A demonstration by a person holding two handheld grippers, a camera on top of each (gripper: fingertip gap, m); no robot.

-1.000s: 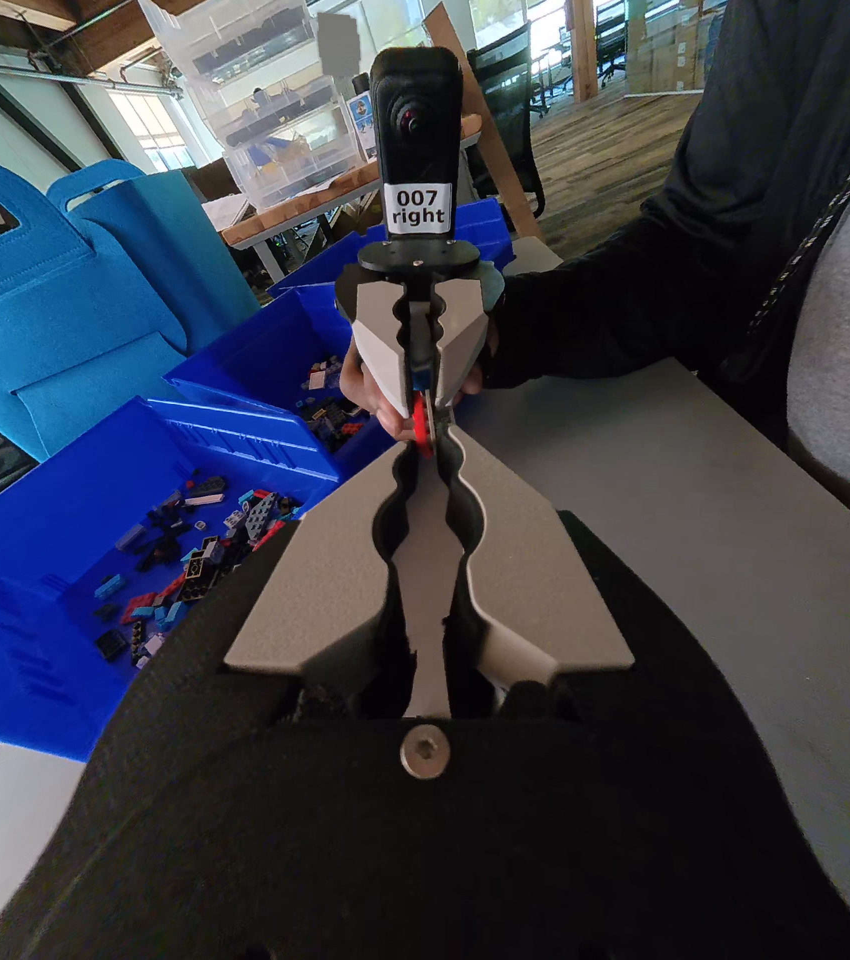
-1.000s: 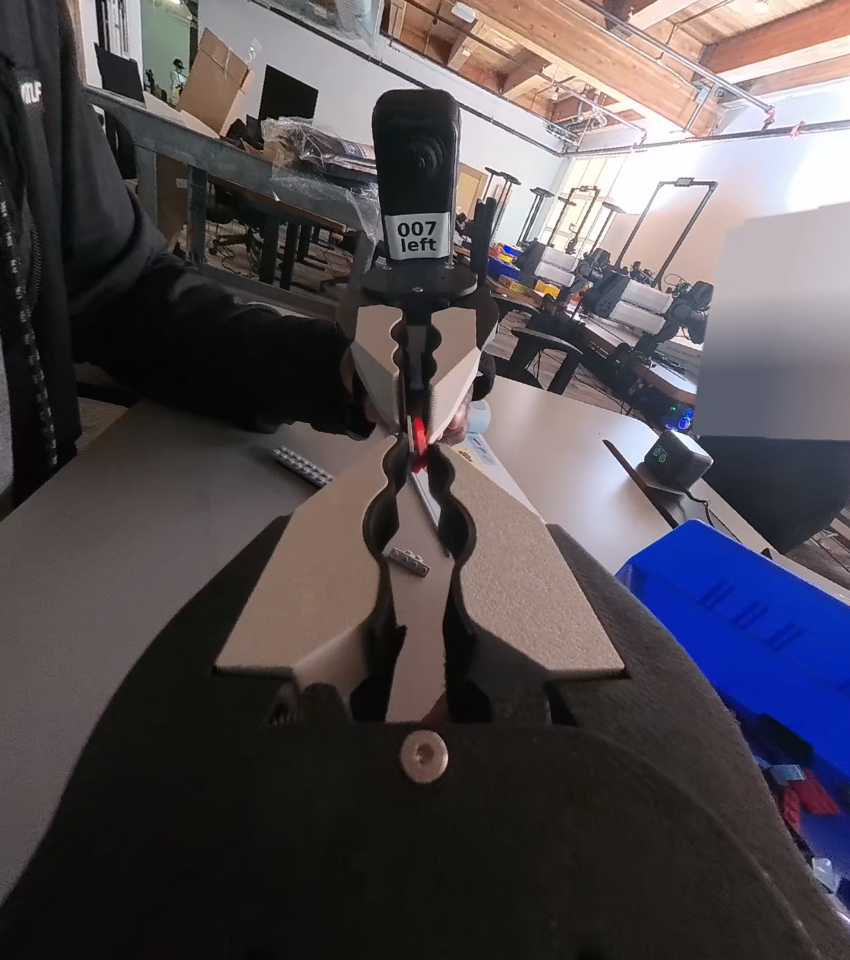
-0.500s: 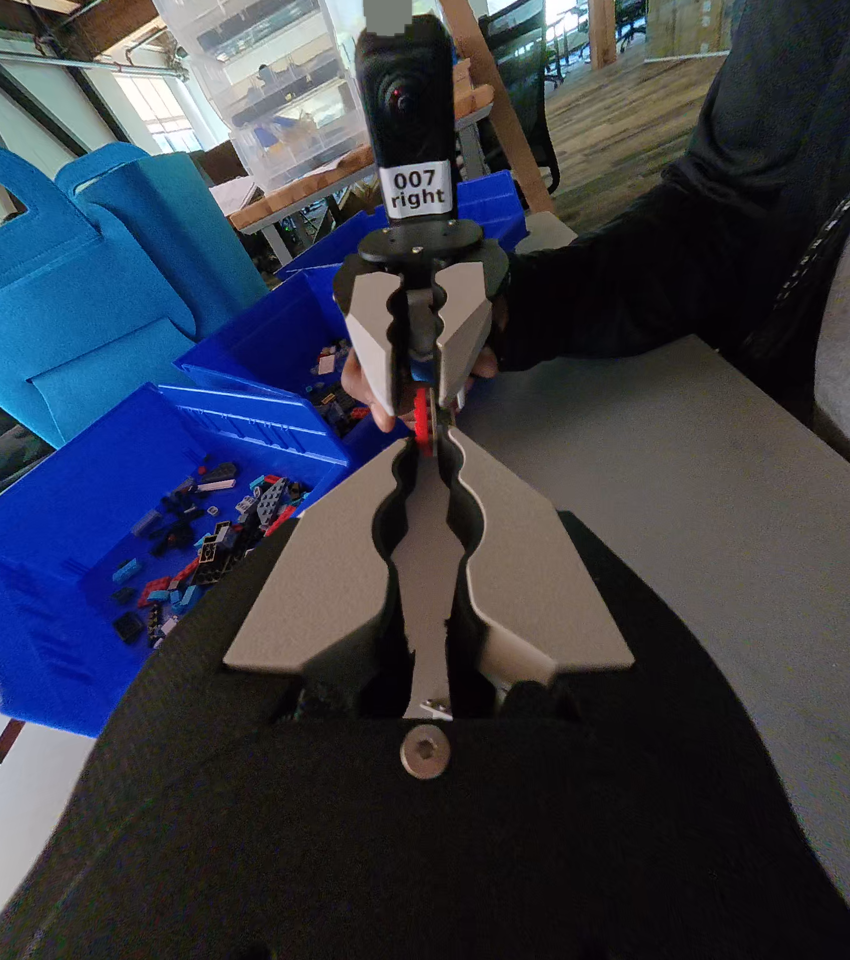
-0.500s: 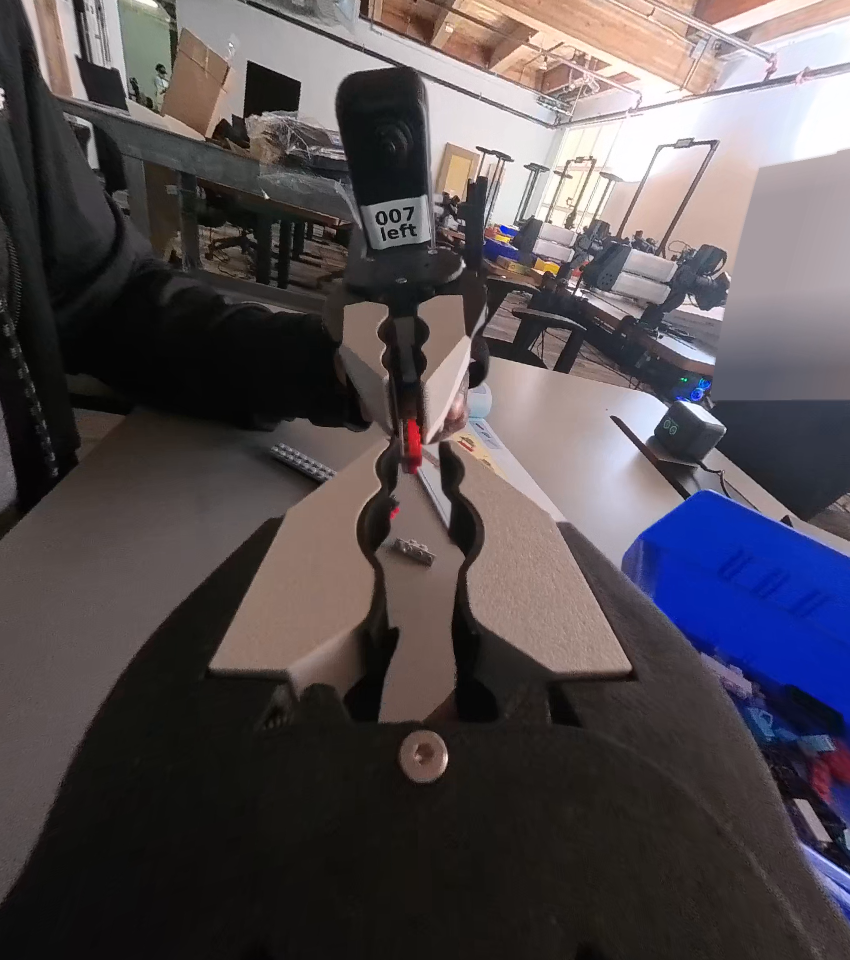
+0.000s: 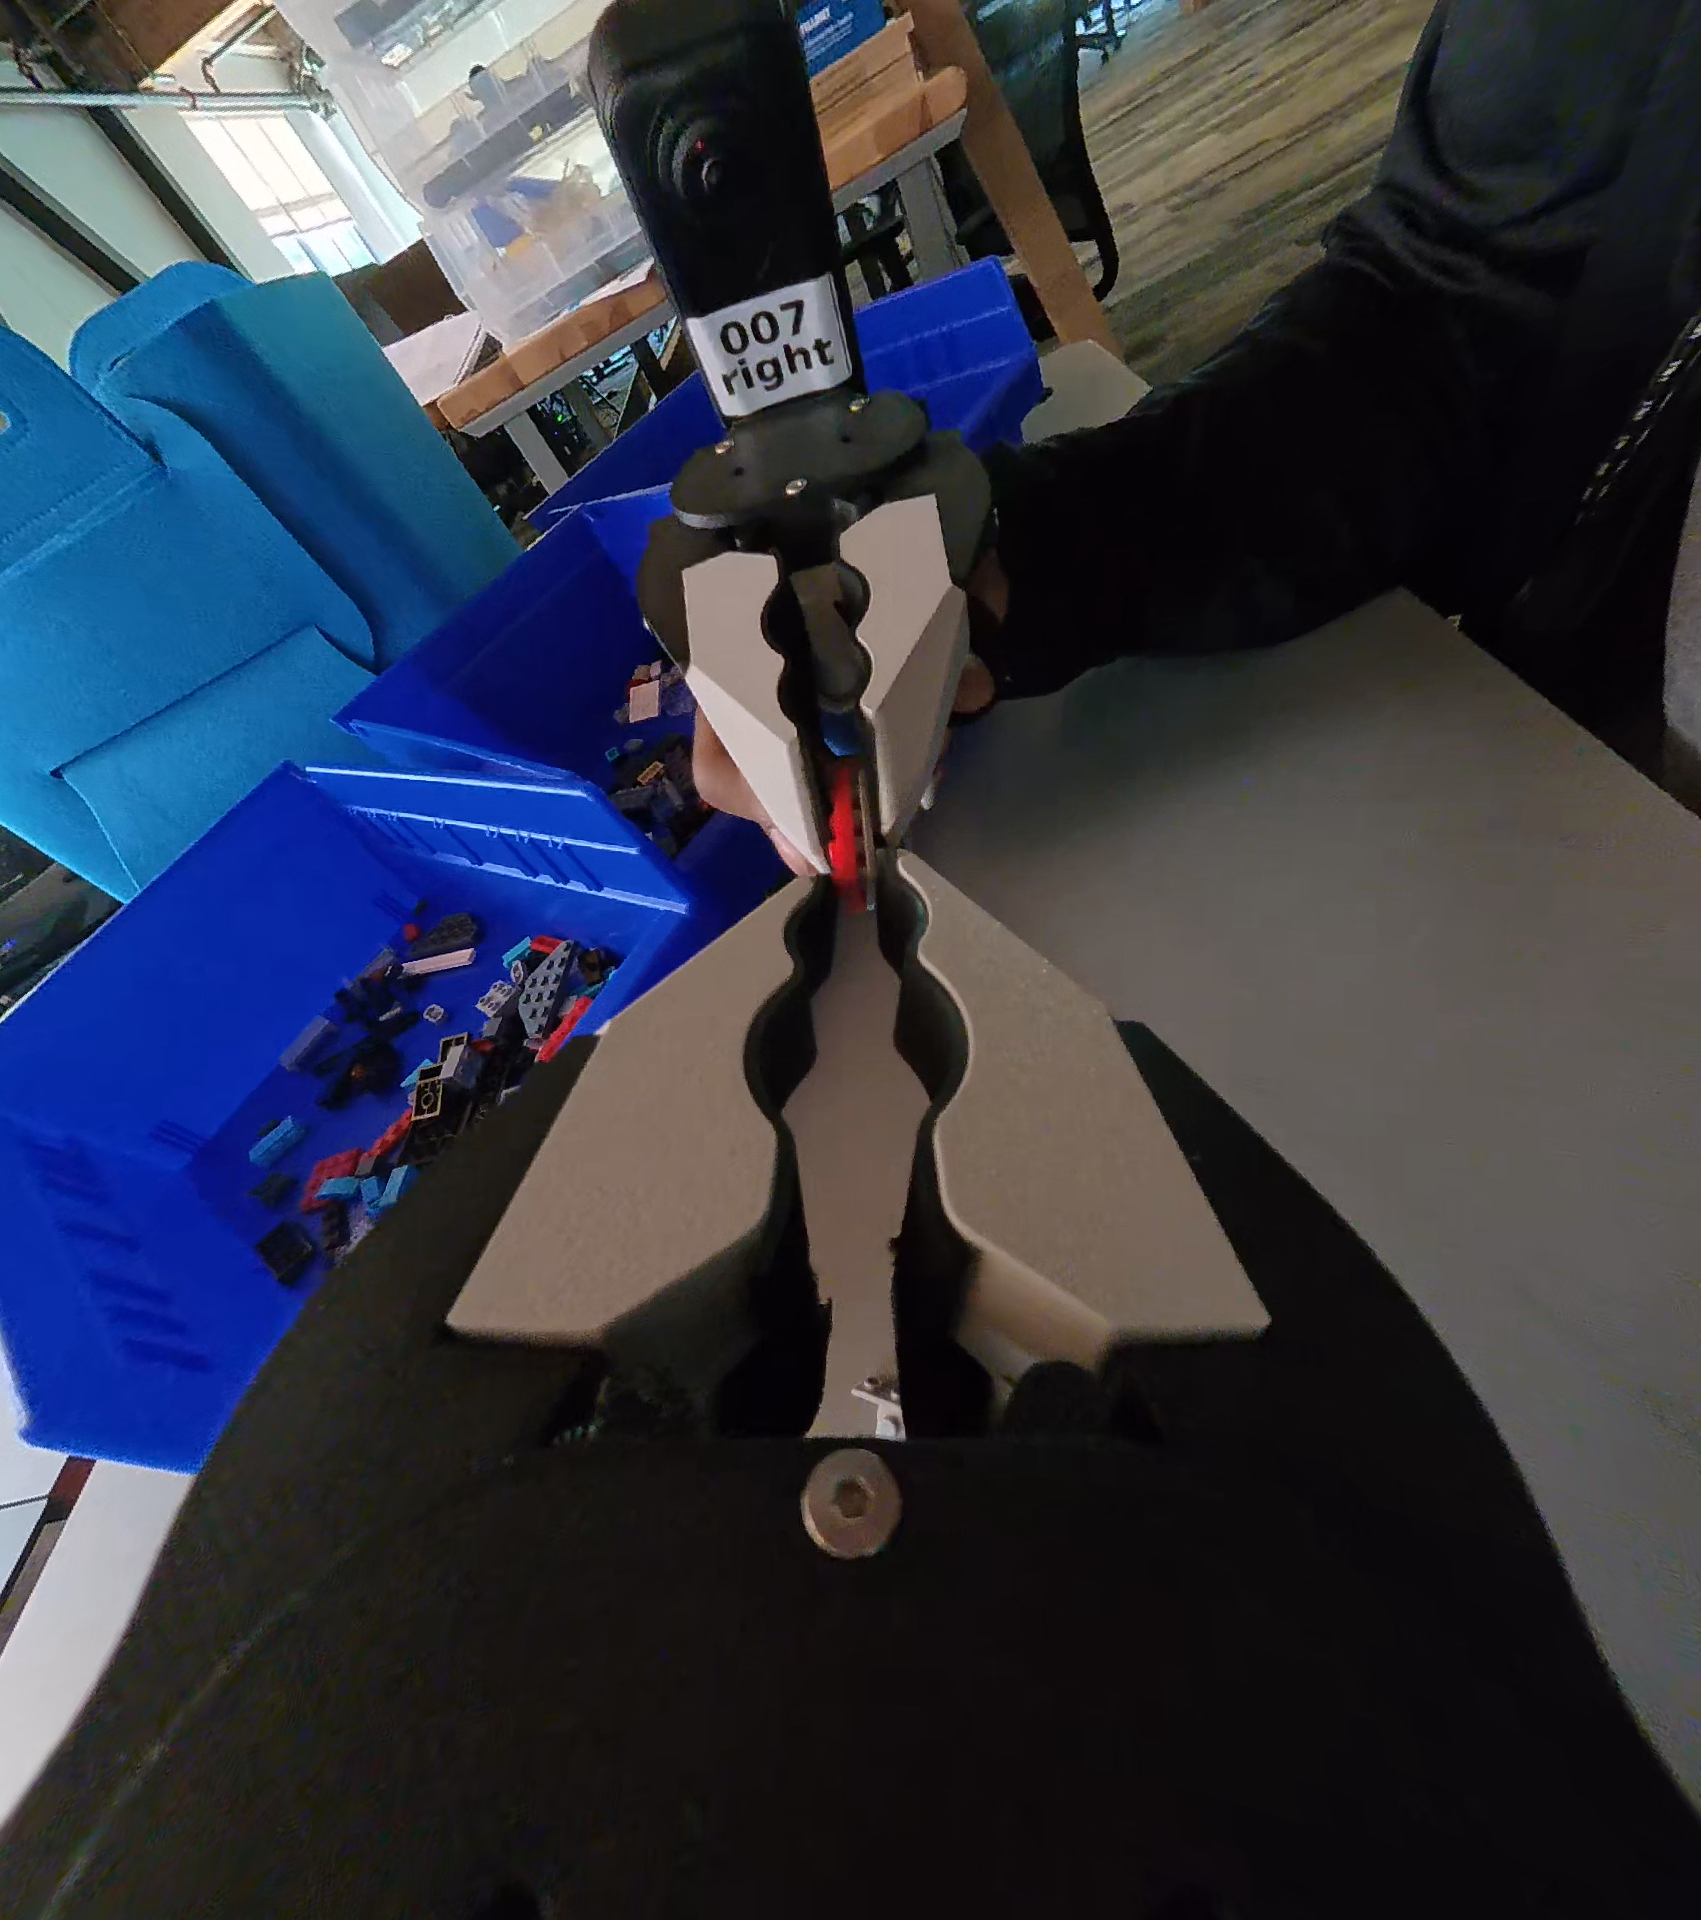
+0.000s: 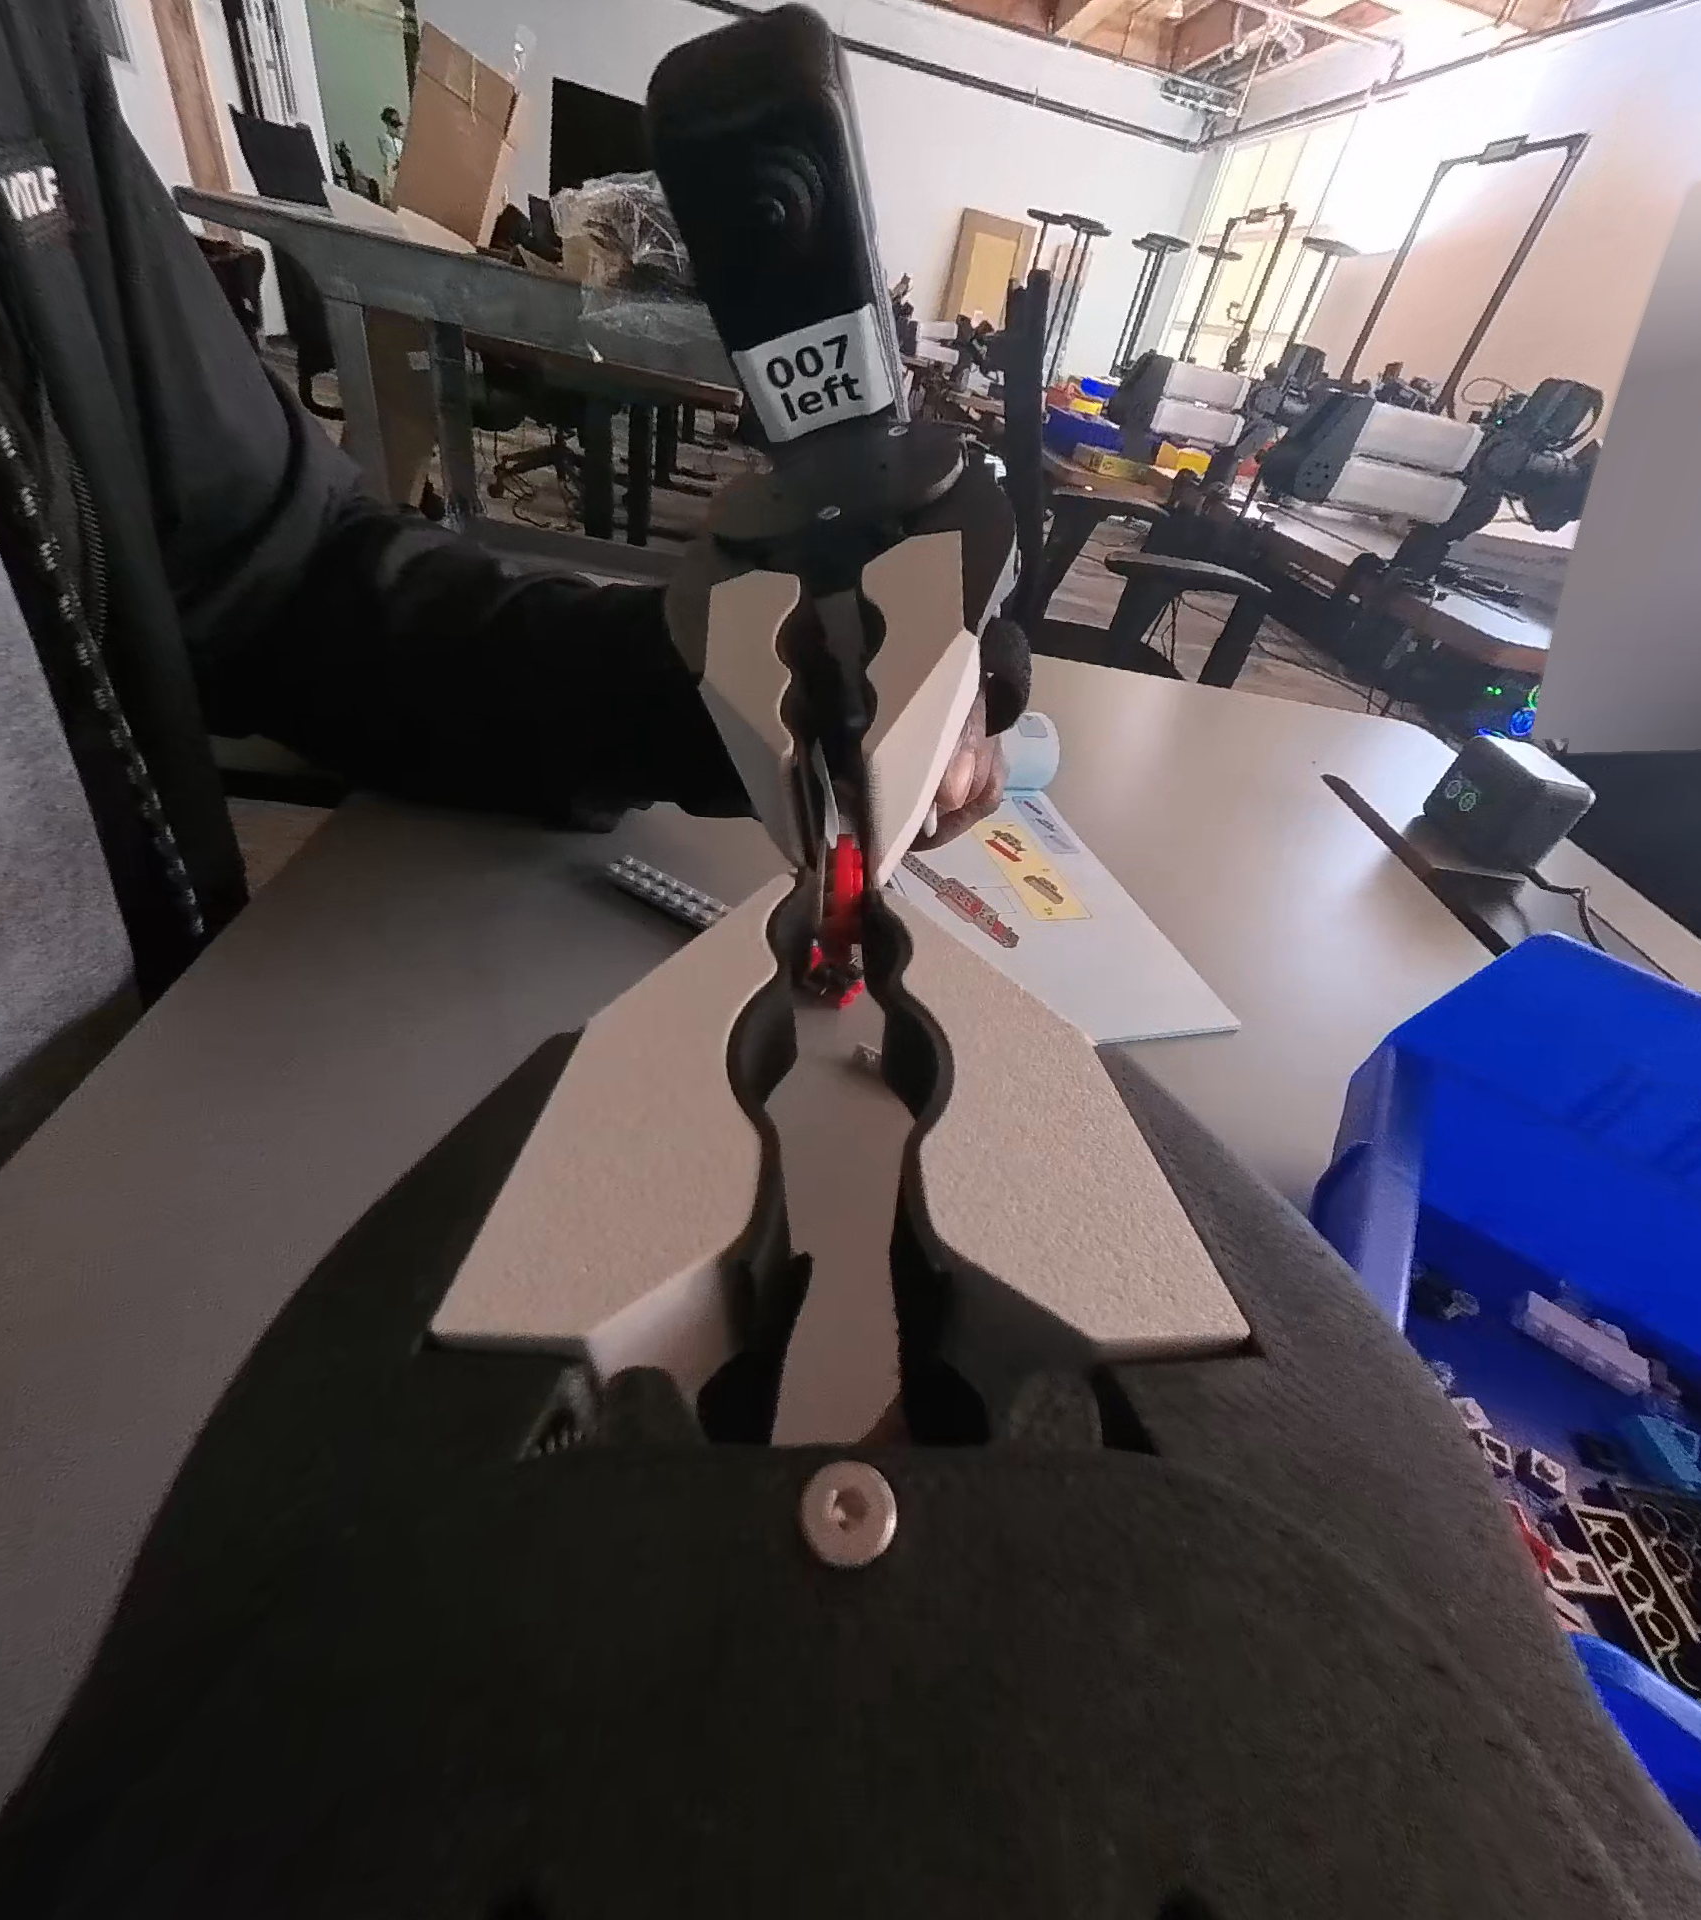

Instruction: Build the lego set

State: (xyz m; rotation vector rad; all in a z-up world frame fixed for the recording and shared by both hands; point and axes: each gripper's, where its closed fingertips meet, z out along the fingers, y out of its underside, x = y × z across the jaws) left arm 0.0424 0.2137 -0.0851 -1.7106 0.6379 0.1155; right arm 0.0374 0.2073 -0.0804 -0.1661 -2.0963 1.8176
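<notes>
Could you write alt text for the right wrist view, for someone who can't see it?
Two handheld grippers meet tip to tip over a grey table, pinching a small red Lego piece between them. An instruction sheet lies behind.

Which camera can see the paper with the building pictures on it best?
The right wrist view shows it best: the instruction sheet lies flat on the grey table, past the two tools, with its little coloured pictures in sight. The left wrist view does not show the sheet at all; it looks the other way, toward the blue bins of loose bricks.
</notes>
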